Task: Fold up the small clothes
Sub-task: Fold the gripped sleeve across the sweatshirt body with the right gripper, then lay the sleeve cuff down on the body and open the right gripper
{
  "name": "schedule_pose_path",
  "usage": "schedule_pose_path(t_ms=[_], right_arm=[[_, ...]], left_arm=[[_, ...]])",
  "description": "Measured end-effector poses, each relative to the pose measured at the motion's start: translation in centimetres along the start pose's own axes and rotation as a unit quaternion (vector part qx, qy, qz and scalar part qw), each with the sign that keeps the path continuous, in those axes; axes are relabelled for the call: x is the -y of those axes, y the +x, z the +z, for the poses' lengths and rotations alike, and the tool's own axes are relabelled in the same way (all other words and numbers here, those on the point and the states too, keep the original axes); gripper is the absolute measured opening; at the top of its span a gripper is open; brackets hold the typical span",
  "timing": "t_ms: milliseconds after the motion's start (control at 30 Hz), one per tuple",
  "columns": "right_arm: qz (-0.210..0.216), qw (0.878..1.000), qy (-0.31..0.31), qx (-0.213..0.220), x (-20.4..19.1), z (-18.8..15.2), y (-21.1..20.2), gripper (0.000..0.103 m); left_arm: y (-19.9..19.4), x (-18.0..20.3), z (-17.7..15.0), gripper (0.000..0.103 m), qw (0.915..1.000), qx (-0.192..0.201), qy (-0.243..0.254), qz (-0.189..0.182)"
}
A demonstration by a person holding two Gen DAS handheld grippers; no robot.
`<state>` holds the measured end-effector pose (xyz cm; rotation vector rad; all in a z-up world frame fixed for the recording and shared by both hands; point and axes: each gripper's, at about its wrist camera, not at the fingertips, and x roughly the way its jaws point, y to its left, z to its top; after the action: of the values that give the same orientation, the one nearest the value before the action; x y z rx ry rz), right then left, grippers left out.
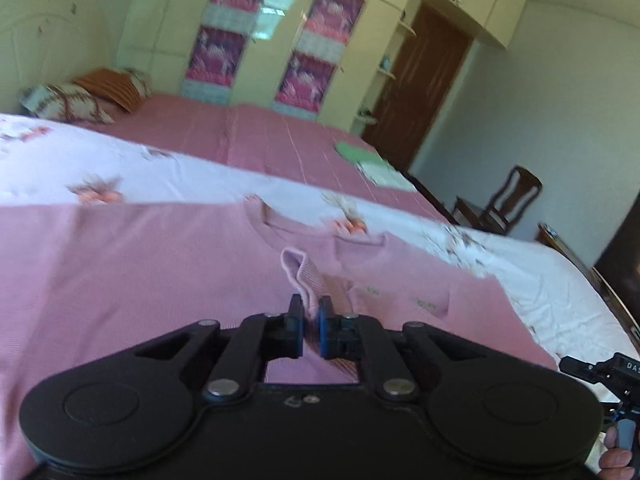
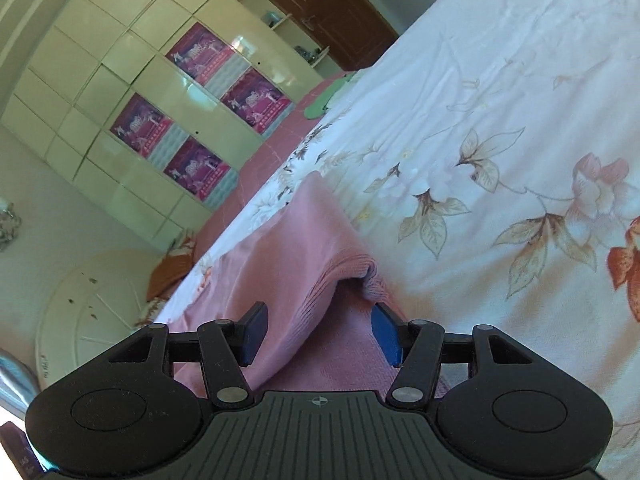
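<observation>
Left gripper is pinched on a ribbed cuff of the pink sweater, which lies spread on the floral sheet. Right gripper is spread around a raised fold, not clamped. Folding is judged barely begun; body folds remain.

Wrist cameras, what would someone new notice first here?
A pink sweater lies spread on the floral bedsheet. The left gripper pinches its ribbed cuff above the chest, while the right gripper stands open around a raised fold.
</observation>
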<state>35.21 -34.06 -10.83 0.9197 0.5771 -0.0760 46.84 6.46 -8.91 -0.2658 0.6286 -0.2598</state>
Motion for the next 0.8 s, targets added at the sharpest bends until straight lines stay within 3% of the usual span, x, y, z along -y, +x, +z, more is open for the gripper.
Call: schedule_pose_path(t_ms=[133, 200, 300, 367, 467, 567, 600, 633, 700, 767, 800], right_arm=[[0.029, 0.999, 0.018, -0.02, 0.3, 0.5, 0.6, 0.058], [0.033, 0.999, 0.031, -0.027, 0.7, 1.0, 1.0, 0.058], [0.034, 0.998, 0.045, -0.029, 1.2, 1.5, 1.4, 0.058], [0.034, 0.997, 0.057, -0.029, 1.7, 1.7, 1.6, 0.057], [0.031, 0.997, 0.063, -0.026, 1.8, 1.8, 1.6, 0.057], [0.022, 0.998, 0.057, -0.026, 1.6, 2.0, 1.9, 0.057], [0.017, 0.998, 0.053, -0.025, 1.5, 2.0, 1.9, 0.057], [0.014, 0.998, 0.049, -0.024, 1.3, 1.9, 1.9, 0.057], [-0.003, 0.999, 0.032, -0.02, 0.9, 1.6, 1.8, 0.047], [-0.03, 0.999, 0.016, -0.021, 1.0, 1.3, 1.9, 0.015], [-0.03, 0.999, 0.021, -0.021, 1.4, 1.3, 1.9, 0.012]], left_arm=[[0.7, -1.8, -1.5, 0.009, 0.999, -0.032, -0.026, 0.018], [0.4, -2.1, -1.8, 0.033, 0.9987, -0.026, -0.028, 0.034], [0.4, -2.5, -1.2, 0.049, 0.9984, -0.012, -0.039, 0.04], [1.3, -2.8, -0.6, 0.052, 0.9983, -0.012, -0.042, 0.038], [3.2, -3.7, 0.3, 0.05, 0.9973, -0.033, -0.063, 0.021], [5.6, -3.9, 0.5, 0.04, 0.9946, -0.078, -0.066, 0.014], [5.9, -3.5, 0.6, 0.015, 0.9954, -0.082, -0.049, 0.009], [6.3, -3.0, 0.6, 0.006, 0.9954, -0.09, -0.032, 0.002], [4.7, -2.6, 0.4, 0.005, 0.9987, -0.037, -0.036, 0.006], [2.2, -2.5, 0.1, 0.005, 0.9987, 0.021, -0.044, 0.014], [1.1, -2.7, -0.3, 0.005, 0.9976, 0.041, -0.052, 0.017]])
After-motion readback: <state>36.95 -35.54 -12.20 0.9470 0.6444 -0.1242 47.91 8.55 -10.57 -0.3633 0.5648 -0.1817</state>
